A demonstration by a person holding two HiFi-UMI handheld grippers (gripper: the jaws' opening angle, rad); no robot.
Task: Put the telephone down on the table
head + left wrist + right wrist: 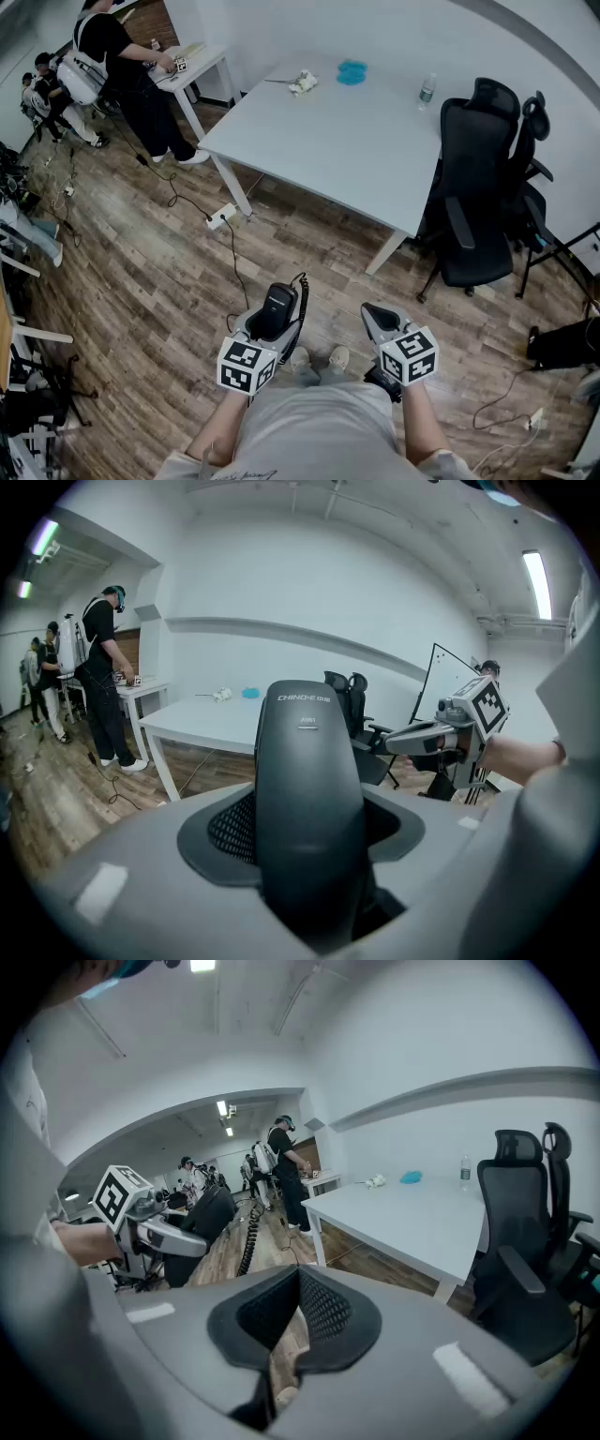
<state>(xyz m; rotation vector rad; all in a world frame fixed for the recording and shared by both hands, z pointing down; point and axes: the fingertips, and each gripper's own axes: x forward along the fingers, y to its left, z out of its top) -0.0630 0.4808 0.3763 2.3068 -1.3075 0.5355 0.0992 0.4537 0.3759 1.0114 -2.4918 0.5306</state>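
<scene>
Since the telephone (pixel 277 302) is up in the air and nowhere near the worktop (pixel 356 141) yet, I'd say the task has barely got going. The left hand-held gripper (pixel 267 328) has the black handset clamped between its jaws, which stand fairly wide around the body, with the coiled cord (pixel 302 286) hanging off the far end. All of this is over the wooden floor, well short of the worktop's near corner. The right hand-held gripper (pixel 380 323) is closed up with nothing in it, pads pretty much touching. What's left, as far as I can judge: carry the handset over, lower it onto a bare patch of the white top, let go. There's plenty of room, with only a blue thing (pixel 352 71) and a whitish crumpled bit by the far edge and a bottle (pixel 427 90) near the far right corner. As for writing, the handset says "CHINO-E" across the top; the small line under it is too tiny to read.
</scene>
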